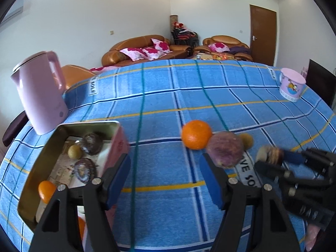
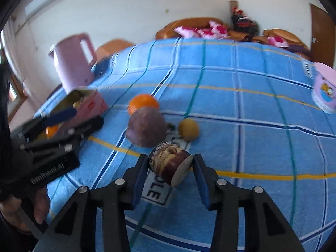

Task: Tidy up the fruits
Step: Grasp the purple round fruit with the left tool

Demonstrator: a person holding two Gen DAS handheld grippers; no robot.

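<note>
An orange (image 1: 196, 134), a round purple fruit (image 1: 225, 149) and a small yellow-brown fruit (image 1: 246, 139) sit together on the blue checked cloth. At the left, an open tin box (image 1: 27, 189) holds several fruits, among them a dark purple one (image 1: 92, 142) and a small orange (image 1: 46, 191). My left gripper (image 1: 164, 168) hangs open over bare cloth between box and cluster, with nothing in it. My right gripper (image 2: 170, 168) is shut on a cut purple fruit half (image 2: 170, 166), just in front of the purple fruit (image 2: 147, 128) and the yellow-brown one (image 2: 188, 129).
A pink kettle (image 1: 40, 92) stands behind the box at the table's left edge. A pink mug (image 1: 292, 87) stands at the far right. The cloth (image 1: 168, 96) drops off at the far edge towards brown sofas (image 1: 142, 48). A hand (image 2: 31, 205) grips the left tool.
</note>
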